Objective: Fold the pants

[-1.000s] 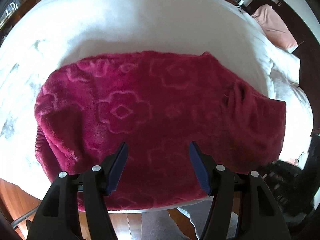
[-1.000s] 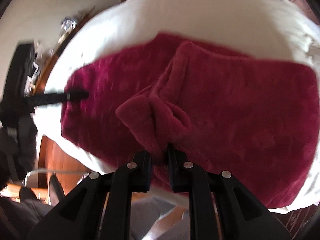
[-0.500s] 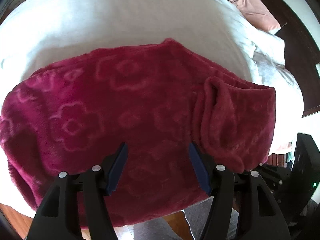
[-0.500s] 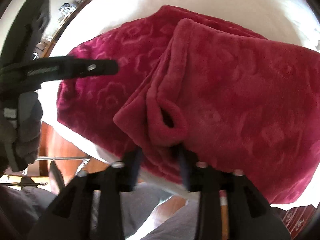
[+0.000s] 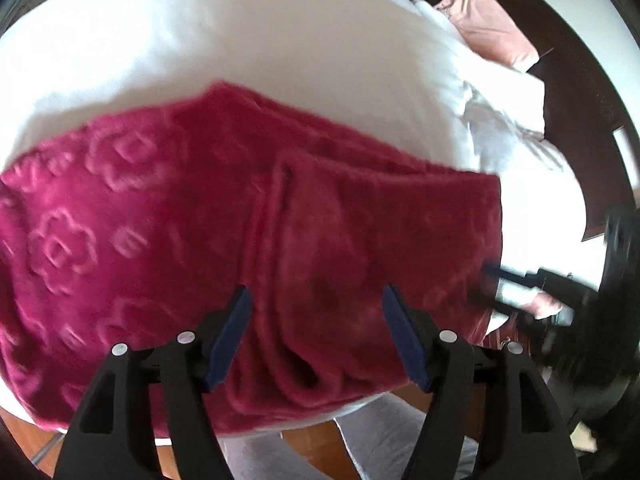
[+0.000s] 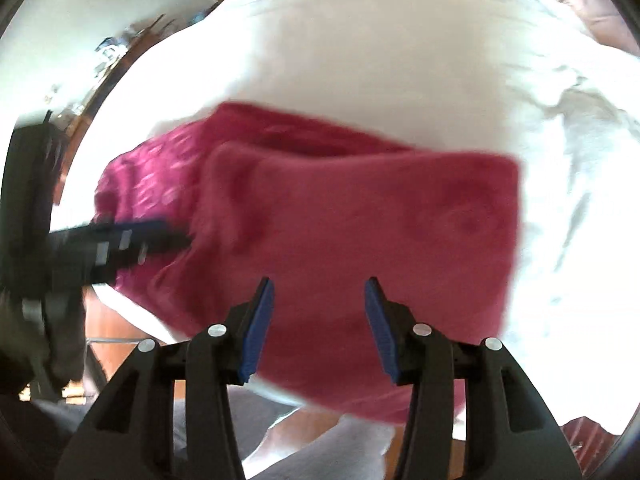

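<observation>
The pants (image 5: 168,216) are crimson fleece with embossed flowers, lying folded on a white bed (image 5: 280,40). A folded-over layer covers their right part (image 5: 380,232), with its fold edge running toward me. My left gripper (image 5: 316,300) is open and empty, low over the near edge of that layer. In the right wrist view the pants (image 6: 360,220) fill the middle. My right gripper (image 6: 318,296) is open and empty above their near edge. The left gripper (image 6: 132,236) shows at that view's left, over the pants. The right gripper (image 5: 520,280) shows blurred at the right of the left wrist view.
A pink pillow (image 5: 488,28) and rumpled white bedding (image 5: 520,120) lie at the far right by a dark headboard. Wooden floor (image 5: 304,436) and my grey-clad legs (image 6: 328,452) are below the bed's near edge. A cluttered shelf (image 6: 116,48) stands along the far left wall.
My right gripper has opened and let go of the fold it pinched; the folded layer now lies flat. My left gripper, still open, has moved right along the near edge.
</observation>
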The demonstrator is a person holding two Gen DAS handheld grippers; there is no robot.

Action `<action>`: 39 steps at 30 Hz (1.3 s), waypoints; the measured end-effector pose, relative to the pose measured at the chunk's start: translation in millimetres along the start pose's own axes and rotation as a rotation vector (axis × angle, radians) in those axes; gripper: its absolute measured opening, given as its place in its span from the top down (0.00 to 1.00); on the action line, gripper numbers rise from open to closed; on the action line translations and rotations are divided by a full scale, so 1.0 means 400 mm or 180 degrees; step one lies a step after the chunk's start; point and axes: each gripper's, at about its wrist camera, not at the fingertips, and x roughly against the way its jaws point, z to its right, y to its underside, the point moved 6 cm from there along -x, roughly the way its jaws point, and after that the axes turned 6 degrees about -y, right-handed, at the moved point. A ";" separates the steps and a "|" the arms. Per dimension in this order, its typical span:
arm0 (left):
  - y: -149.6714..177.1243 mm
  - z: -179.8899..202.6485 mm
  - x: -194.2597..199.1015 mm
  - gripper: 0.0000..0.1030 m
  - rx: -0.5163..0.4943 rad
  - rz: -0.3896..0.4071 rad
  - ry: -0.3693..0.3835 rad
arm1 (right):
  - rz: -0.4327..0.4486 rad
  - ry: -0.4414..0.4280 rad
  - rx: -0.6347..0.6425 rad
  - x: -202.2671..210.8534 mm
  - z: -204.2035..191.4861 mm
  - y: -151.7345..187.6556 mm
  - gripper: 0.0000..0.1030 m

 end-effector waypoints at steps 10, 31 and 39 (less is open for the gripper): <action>0.102 -0.041 -0.127 0.39 0.0448 -0.0066 -0.0546 | -0.0207 0.0168 0.0117 -0.095 0.190 -0.092 0.53; 0.170 -0.041 -0.062 0.38 0.0949 0.0140 -0.0958 | -0.0665 -0.0123 0.1012 -0.081 0.114 0.016 0.53; 0.182 -0.039 -0.101 0.31 0.0927 0.0061 -0.1007 | -0.0764 0.0105 0.1212 -0.159 0.132 0.084 0.50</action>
